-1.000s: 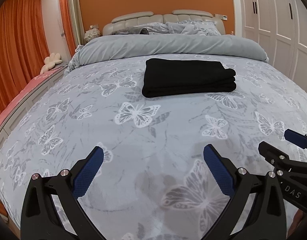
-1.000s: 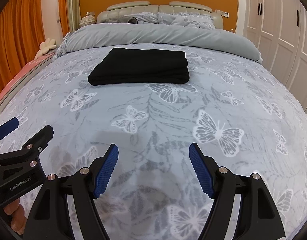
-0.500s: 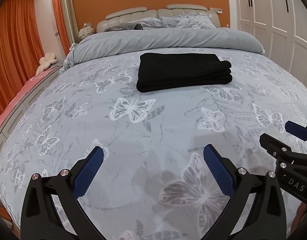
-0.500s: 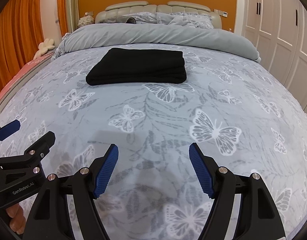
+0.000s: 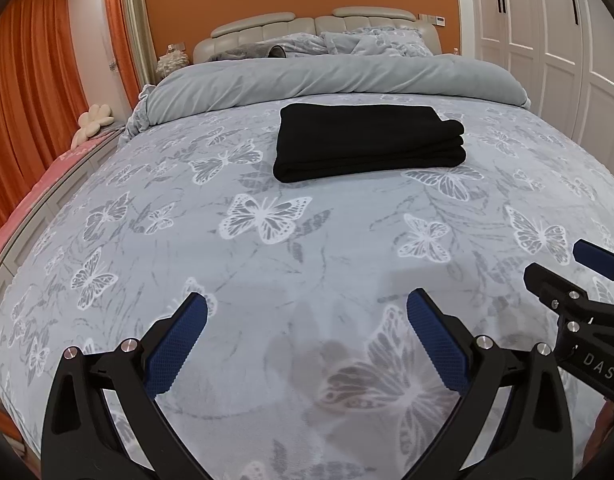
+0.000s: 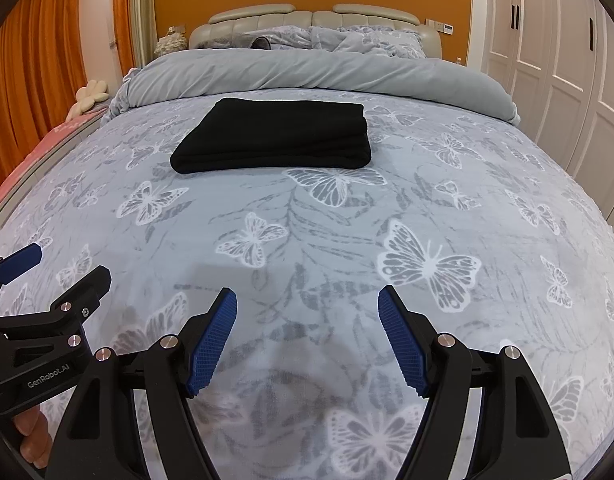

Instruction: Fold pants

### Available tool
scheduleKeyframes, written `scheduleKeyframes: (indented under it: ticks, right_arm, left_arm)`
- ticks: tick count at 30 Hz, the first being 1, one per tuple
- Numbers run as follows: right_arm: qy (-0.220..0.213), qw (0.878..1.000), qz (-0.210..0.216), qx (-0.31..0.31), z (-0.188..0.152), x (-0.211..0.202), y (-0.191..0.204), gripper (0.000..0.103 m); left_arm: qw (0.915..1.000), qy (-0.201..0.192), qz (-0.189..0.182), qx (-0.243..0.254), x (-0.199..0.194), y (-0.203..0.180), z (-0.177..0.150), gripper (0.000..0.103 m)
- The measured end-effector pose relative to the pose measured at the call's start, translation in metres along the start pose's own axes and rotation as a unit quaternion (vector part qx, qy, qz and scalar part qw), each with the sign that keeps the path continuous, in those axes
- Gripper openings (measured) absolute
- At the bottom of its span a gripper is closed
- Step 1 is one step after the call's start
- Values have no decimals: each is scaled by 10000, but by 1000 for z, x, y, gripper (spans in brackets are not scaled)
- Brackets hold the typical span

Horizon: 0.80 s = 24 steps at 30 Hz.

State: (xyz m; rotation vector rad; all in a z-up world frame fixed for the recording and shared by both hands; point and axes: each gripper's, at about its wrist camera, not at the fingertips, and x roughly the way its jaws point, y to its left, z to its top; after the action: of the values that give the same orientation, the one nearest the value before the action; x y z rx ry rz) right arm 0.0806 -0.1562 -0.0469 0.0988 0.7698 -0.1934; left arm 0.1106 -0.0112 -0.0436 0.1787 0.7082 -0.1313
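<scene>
Left claw (image 5: 307,322) and right claw (image 6: 307,308) both wide, empty, hovering over the bed (image 5: 267,280). Pants (image 5: 367,142) lie folded, well ahead. Risk: another grab would likely drag layers, undoing the fold.

The left gripper (image 5: 307,336) and the right gripper (image 6: 307,328) hover side by side, tilted downward, jaws spread wide with nothing between their blue pads.

one folded pants (image 5: 369,142), two grippers (image 5: 307,316), perhaps two pillows (image 5: 371,42)
</scene>
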Motion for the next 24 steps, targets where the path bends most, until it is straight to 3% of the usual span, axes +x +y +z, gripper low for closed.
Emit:
scheduleKeyframes:
  ticks: [18, 24]
  right_arm:
    - [-4, 10000, -24, 3, 0, 0, -1, 71]
    - [229, 9995, -138, 157, -8, 14, -10, 71]
  left_arm:
    - [10000, 19, -28, 3, 2, 1, -1, 98]
    - [9997, 219, -131, -45, 17, 4, -11, 98]
